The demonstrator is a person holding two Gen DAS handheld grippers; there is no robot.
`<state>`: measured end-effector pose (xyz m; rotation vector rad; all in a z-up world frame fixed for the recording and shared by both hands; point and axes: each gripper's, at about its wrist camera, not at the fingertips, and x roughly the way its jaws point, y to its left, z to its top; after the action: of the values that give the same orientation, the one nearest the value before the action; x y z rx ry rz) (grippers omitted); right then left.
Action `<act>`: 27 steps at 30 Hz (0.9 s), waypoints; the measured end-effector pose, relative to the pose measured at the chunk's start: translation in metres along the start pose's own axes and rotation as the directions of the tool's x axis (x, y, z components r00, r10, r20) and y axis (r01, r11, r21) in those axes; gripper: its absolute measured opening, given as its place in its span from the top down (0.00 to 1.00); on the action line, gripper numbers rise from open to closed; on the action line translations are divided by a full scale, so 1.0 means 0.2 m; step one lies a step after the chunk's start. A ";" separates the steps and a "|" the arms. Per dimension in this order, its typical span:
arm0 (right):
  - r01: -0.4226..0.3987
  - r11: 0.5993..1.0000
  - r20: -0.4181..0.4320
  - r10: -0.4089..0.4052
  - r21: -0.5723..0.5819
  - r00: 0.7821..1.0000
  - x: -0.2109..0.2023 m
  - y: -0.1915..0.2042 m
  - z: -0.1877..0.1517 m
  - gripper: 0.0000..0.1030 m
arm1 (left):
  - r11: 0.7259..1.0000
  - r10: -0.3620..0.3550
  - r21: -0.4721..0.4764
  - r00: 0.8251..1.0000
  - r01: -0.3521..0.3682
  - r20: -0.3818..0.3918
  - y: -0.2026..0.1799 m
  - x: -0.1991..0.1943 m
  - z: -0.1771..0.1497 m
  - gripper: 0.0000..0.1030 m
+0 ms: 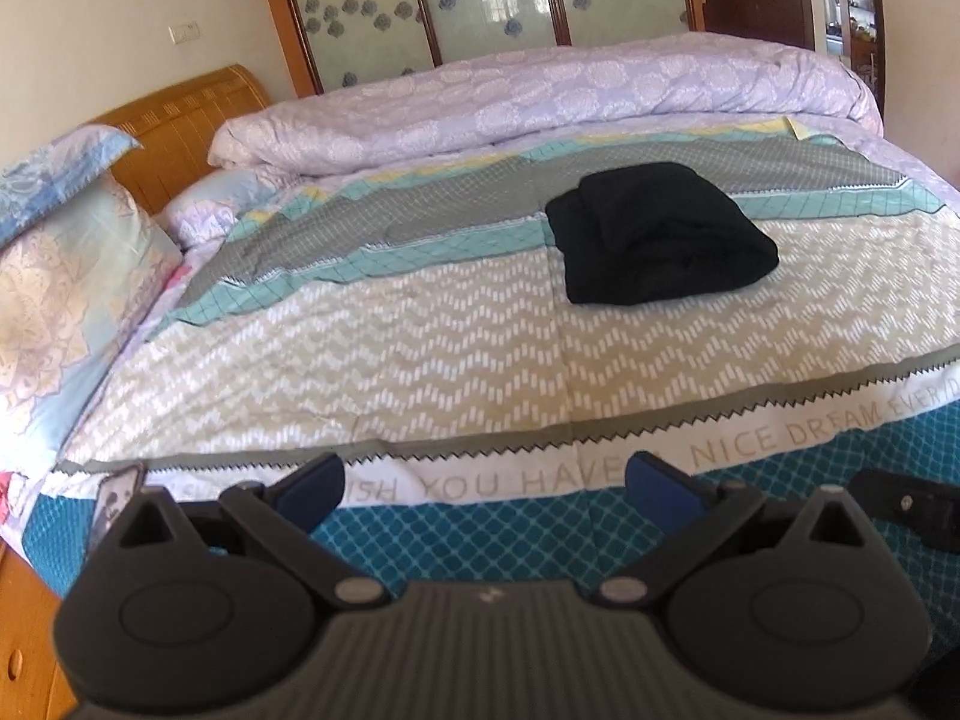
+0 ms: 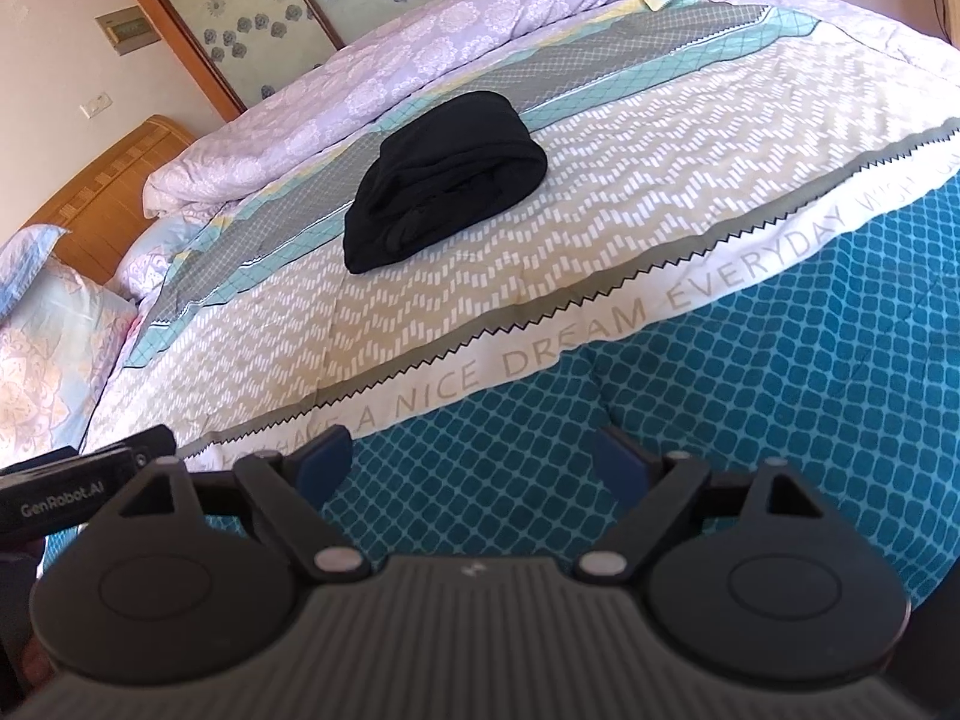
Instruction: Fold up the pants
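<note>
The black pants (image 1: 660, 234) lie folded into a compact bundle on the patterned bedspread (image 1: 420, 348), toward the far middle of the bed. They also show in the right wrist view (image 2: 444, 177). My left gripper (image 1: 486, 483) is open and empty, held back at the bed's near edge, well short of the pants. My right gripper (image 2: 474, 459) is open and empty too, also at the near edge over the teal part of the cover. The right gripper's body shows at the right edge of the left wrist view (image 1: 906, 507).
A rolled lilac quilt (image 1: 540, 102) lies along the far side of the bed. Pillows (image 1: 66, 276) and a wooden headboard (image 1: 180, 126) are at the left. Glass-panelled wardrobe doors (image 1: 480, 0) stand behind the bed. A wooden nightstand (image 1: 24, 630) is at the lower left.
</note>
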<state>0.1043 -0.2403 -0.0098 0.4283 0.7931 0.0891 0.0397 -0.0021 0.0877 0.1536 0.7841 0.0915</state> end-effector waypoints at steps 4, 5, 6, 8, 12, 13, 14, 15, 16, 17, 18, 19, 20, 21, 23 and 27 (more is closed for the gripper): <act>-0.002 1.000 -0.005 0.002 -0.005 1.000 0.01 0.00 0.00 0.11 | 1.000 -0.014 -0.009 1.000 0.014 -0.027 -0.01 0.02 -0.01 0.00; -0.002 1.000 -0.007 0.002 -0.002 1.000 0.01 0.00 0.00 0.11 | 1.000 -0.016 -0.010 0.999 0.016 -0.031 -0.01 0.03 -0.01 0.00; -0.002 1.000 -0.010 0.002 0.001 1.000 0.02 0.00 0.00 0.11 | 1.000 -0.018 -0.011 0.999 0.017 -0.034 -0.01 0.03 -0.01 0.00; -0.001 1.000 -0.016 0.001 0.005 1.000 0.02 0.00 0.00 0.11 | 1.000 -0.019 -0.015 0.999 0.019 -0.041 0.00 0.04 -0.01 0.00; 0.002 1.000 -0.021 -0.002 0.008 1.000 0.02 0.00 -0.01 0.11 | 0.999 -0.028 -0.023 0.998 0.026 -0.059 0.00 0.05 -0.02 0.00; 0.003 1.000 -0.019 -0.003 0.008 1.000 0.02 0.00 -0.01 0.11 | 0.999 -0.030 -0.025 0.998 0.028 -0.063 0.00 0.05 -0.03 0.00; 0.003 1.000 -0.019 -0.003 0.007 1.000 0.02 0.00 -0.01 0.11 | 0.999 -0.033 -0.028 0.997 0.031 -0.067 0.00 0.06 -0.03 0.00; 0.004 1.000 -0.017 -0.004 0.006 1.000 0.02 0.00 -0.01 0.11 | 0.999 -0.034 -0.031 0.997 0.032 -0.070 0.00 0.06 -0.03 0.00; 0.005 1.000 -0.016 -0.005 0.006 1.000 0.02 0.00 -0.01 0.11 | 0.999 -0.035 -0.032 0.997 0.033 -0.072 0.00 0.06 -0.03 0.00; 0.005 1.000 -0.014 -0.005 0.006 1.000 0.02 0.01 -0.01 0.11 | 0.999 -0.037 -0.034 0.997 0.034 -0.075 0.01 0.07 -0.03 0.00; 0.005 1.000 -0.014 -0.005 0.006 1.000 0.02 0.01 -0.01 0.11 | 0.999 -0.037 -0.035 0.996 0.034 -0.077 0.01 0.07 -0.04 0.00; 0.006 1.000 -0.015 -0.006 0.007 1.000 0.02 0.00 -0.01 0.11 | 0.999 -0.036 -0.036 0.996 0.034 -0.079 0.01 0.07 -0.04 0.00; 0.007 1.000 -0.017 -0.006 0.008 1.000 0.02 0.00 -0.01 0.11 | 0.999 -0.036 -0.037 0.996 0.033 -0.080 0.01 0.07 -0.04 0.00; 0.006 1.000 -0.020 -0.006 0.010 1.000 0.02 0.00 -0.01 0.11 | 0.999 -0.036 -0.039 0.996 0.033 -0.080 0.01 0.08 -0.04 0.00; 0.006 1.000 -0.022 -0.006 0.014 1.000 0.02 0.00 -0.01 0.11 | 0.998 -0.036 -0.046 0.996 0.033 -0.077 0.01 0.08 -0.05 0.00; 0.007 1.000 -0.024 -0.007 0.015 1.000 0.02 0.00 -0.01 0.11 | 0.999 -0.024 -0.047 0.996 0.020 -0.083 0.02 0.10 -0.06 0.00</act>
<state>0.1054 -0.2387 -0.0141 0.4390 0.8188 0.0821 0.0452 0.0057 0.0667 0.0976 0.8663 0.0956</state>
